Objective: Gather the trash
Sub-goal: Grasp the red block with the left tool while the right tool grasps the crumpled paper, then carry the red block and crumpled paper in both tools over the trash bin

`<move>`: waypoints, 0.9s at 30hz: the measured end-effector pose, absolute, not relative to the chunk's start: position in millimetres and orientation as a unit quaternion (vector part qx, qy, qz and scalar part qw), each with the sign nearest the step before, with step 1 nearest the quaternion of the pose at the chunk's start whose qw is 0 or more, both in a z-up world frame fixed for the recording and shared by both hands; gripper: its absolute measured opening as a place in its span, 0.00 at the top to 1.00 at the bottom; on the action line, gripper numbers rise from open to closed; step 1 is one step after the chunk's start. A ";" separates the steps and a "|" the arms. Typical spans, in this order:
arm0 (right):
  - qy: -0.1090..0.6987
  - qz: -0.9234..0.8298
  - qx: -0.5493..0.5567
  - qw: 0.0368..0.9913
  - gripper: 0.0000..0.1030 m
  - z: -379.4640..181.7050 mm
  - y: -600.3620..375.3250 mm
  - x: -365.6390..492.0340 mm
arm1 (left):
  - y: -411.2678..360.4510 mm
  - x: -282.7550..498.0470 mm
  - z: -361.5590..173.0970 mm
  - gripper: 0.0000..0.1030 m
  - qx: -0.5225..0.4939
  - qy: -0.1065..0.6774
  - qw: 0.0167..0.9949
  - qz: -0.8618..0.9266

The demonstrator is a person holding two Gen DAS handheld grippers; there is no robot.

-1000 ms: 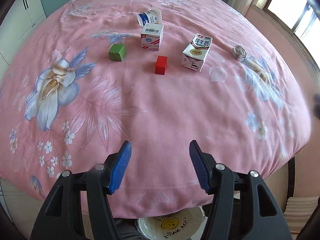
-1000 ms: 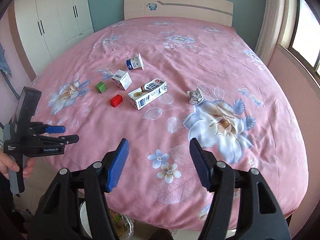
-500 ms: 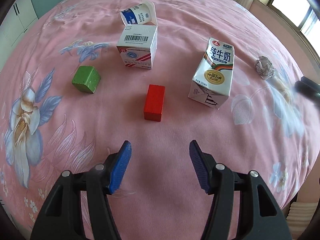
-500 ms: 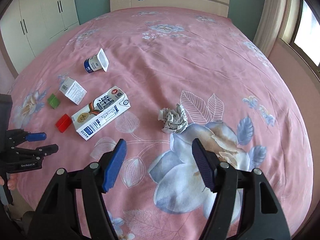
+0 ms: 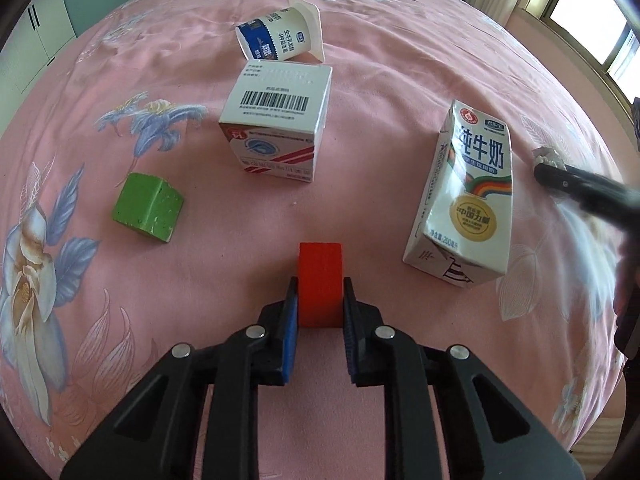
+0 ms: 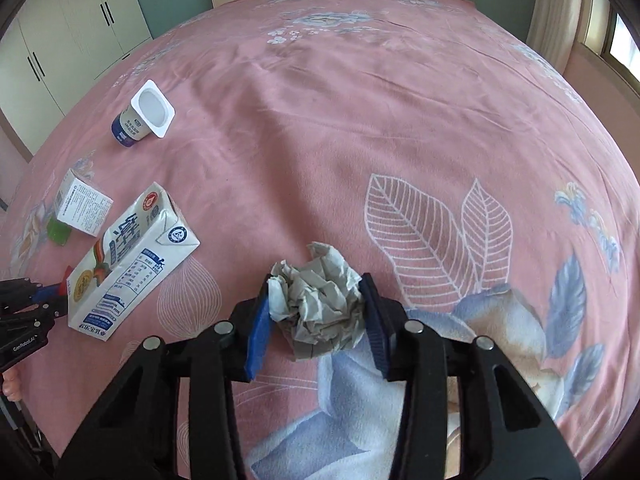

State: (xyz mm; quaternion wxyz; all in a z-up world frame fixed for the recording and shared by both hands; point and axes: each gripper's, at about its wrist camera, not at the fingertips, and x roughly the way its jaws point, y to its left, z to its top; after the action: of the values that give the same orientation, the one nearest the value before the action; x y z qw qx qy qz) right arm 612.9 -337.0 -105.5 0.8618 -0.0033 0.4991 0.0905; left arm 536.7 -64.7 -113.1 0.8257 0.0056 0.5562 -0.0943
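The crumpled paper ball [image 6: 318,300] lies on the pink bed [image 6: 360,120], clamped in the right gripper [image 6: 316,312], whose jaws have just been closing. The left gripper [image 5: 320,304] has closed on the red block [image 5: 321,280]. Nothing looks collected yet: the milk carton [image 5: 466,196], small box [image 5: 278,120], yogurt cup [image 5: 280,34] and green block [image 5: 148,206] lie untouched nearby.
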 end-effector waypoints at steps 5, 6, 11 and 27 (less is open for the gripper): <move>0.495 0.087 0.021 0.864 0.64 -101.4 -345.9 603.0 | -62.0 534.2 -109.7 0.79 0.008 0.558 0.825 -0.093; 0.494 0.086 0.020 0.865 0.65 -98.2 -345.5 599.4 | -61.5 531.2 -107.4 0.79 0.008 0.558 0.825 -0.092; 0.483 0.086 0.006 0.871 0.65 -71.1 -342.9 575.2 | -59.7 511.4 -83.5 0.79 0.018 0.545 0.833 -0.090; 0.378 0.100 -0.047 0.919 0.65 97.9 -312.3 430.4 | -30.1 392.5 61.5 0.79 0.035 0.448 0.889 -0.087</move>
State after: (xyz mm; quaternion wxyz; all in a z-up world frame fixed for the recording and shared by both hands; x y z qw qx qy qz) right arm 430.4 -312.3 97.9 0.9192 -0.0467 0.3780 0.1002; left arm 392.5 -30.1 61.5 0.8892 0.0348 0.4477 -0.0873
